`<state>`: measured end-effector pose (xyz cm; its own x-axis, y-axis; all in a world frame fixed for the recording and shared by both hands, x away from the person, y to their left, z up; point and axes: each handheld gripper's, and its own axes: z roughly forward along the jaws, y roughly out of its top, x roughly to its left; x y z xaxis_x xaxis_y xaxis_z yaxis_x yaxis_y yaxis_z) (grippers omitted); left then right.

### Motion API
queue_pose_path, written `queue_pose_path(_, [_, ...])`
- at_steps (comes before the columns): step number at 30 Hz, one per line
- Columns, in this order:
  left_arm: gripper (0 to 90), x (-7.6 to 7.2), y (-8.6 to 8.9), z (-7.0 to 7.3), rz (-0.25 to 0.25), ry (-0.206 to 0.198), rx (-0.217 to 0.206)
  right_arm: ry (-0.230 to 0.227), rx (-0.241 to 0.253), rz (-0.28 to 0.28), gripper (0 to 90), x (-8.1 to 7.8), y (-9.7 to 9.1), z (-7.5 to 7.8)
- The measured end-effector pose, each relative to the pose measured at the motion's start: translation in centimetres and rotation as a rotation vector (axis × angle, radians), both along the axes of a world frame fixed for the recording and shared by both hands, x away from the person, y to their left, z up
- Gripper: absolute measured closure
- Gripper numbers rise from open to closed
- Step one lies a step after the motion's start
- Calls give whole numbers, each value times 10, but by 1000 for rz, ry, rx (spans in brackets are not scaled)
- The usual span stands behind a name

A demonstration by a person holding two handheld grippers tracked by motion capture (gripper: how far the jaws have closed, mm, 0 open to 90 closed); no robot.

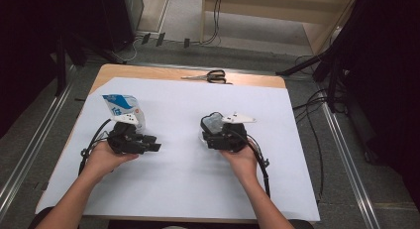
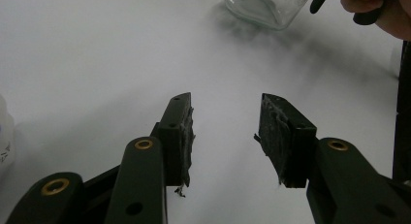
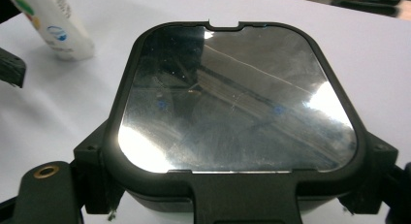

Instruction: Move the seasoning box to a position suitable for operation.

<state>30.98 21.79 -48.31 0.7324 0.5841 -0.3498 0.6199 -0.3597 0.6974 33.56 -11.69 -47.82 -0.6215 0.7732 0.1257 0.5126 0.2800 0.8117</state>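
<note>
A glass jar (image 1: 212, 121) with a black-rimmed, shiny lid (image 3: 232, 98) sits between the jaws of my right gripper (image 1: 214, 130), which is shut on it at the lid's sides, just right of the sheet's middle. In the left gripper view the jar's clear glass body (image 2: 266, 6) stands ahead at the top. My left gripper (image 1: 154, 142) lies low over the sheet at the left and points toward the jar. Its jaws stand apart with nothing between the pads (image 2: 186, 132). A white and blue pouch (image 1: 123, 107) stands upright just behind the left gripper.
A large white sheet (image 1: 198, 184) covers most of the wooden table (image 1: 148, 73). Black-handled scissors (image 1: 210, 76) lie at the table's far edge. Cables and dark stands crowd the floor beyond and to the right. The pouch (image 3: 53, 25) leans at the top left of the right gripper view.
</note>
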Motion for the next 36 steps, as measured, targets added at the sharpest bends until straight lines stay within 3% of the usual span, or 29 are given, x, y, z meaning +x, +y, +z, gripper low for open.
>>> queue_pose_path(13, [545,-1,-7,-3,-25,11,6,10,-18,71,162,-3,40,-17])
queue_pose_path(15, [544,-1,-7,-4,-27,8,8,-15,-36,69,162,-5,44,-18])
queue_pose_path(18, [539,-1,-7,-4,-24,8,7,-14,-35,66,160,-7,44,-19])
queue_pose_path(21, [530,0,-8,-4,-23,7,7,5,-33,80,141,-7,43,-21])
queue_pose_path(22, [525,0,-8,-4,-22,9,5,31,-35,84,122,-7,44,-22])
queue_pose_path(24, [523,0,-8,-4,-22,8,3,33,-39,86,118,-7,45,-23])
queue_pose_path(26, [517,0,-8,-4,-18,6,1,42,-21,91,112,-7,43,-21])
queue_pose_path(29, [511,1,-8,-4,-19,1,1,22,-12,100,112,-9,41,-15])
queue_pose_path(33, [499,3,-8,-4,-20,-9,-9,21,45,105,136,-13,30,0])
queue_pose_path(36, [498,3,-9,-4,-24,-23,-4,10,52,118,162,-19,21,10])
